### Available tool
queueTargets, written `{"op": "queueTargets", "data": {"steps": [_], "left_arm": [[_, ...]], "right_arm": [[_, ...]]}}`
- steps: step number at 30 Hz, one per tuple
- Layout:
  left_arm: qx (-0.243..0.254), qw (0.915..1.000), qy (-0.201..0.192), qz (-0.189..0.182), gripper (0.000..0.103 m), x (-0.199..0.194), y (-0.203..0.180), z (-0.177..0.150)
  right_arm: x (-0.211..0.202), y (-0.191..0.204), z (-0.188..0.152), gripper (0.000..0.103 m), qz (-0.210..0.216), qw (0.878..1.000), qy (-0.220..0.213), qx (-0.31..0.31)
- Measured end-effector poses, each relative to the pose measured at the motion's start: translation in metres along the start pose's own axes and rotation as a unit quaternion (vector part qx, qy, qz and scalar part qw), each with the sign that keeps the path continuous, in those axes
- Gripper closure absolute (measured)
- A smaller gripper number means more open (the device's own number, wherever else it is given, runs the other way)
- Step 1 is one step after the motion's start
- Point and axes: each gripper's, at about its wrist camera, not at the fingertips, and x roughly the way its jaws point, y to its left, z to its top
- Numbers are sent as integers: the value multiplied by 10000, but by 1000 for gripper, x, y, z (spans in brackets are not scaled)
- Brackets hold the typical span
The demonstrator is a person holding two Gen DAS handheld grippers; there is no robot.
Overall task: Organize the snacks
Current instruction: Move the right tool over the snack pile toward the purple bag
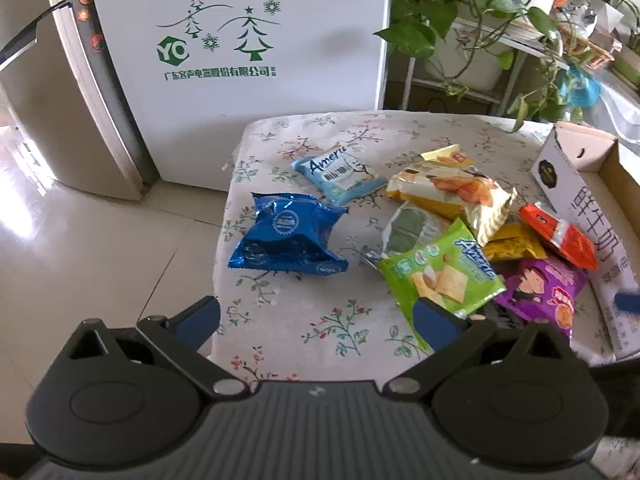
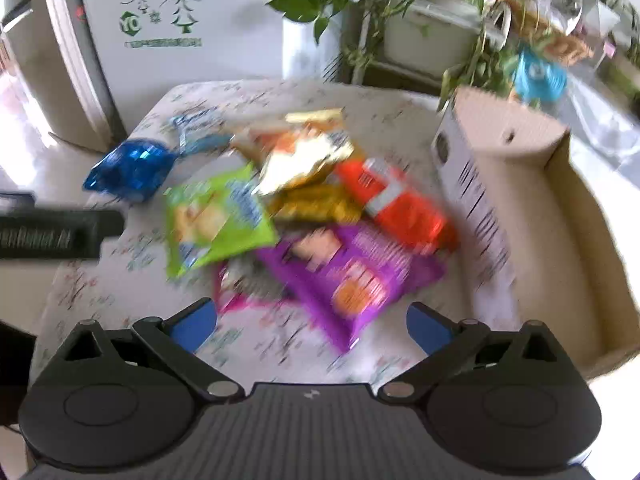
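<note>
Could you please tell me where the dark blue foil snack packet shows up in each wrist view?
Left wrist: the dark blue foil packet lies left of centre, apart from the pile.
Right wrist: it sits far left, blurred, near the table edge.
Shared landmark: the green Amerie packet to its right.

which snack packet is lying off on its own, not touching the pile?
The dark blue foil packet at the left of the table. It lies alone on the floral cloth; the green, purple, red and yellow packets overlap in a heap beside the box.

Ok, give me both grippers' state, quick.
Left gripper: open, holding nothing, above the table near the green packet.
Right gripper: open, holding nothing, above the purple packet.
</note>
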Motion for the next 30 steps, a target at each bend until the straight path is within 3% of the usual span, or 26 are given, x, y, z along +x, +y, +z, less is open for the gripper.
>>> {"op": "queueTargets", "data": {"steps": [5,9,30], "left_arm": [[43,9999,6,92,1,3,-6,2],[47,9998,88,173,1,8,-7,2],[125,9996,101,218,1,11,-23,1]], "right_arm": [[8,-15,12,0,-50,9996,-81,276],[11,-17,11,0,-47,9983,88,582],[14,-20,14,0,-406,9960,138,782]]}}
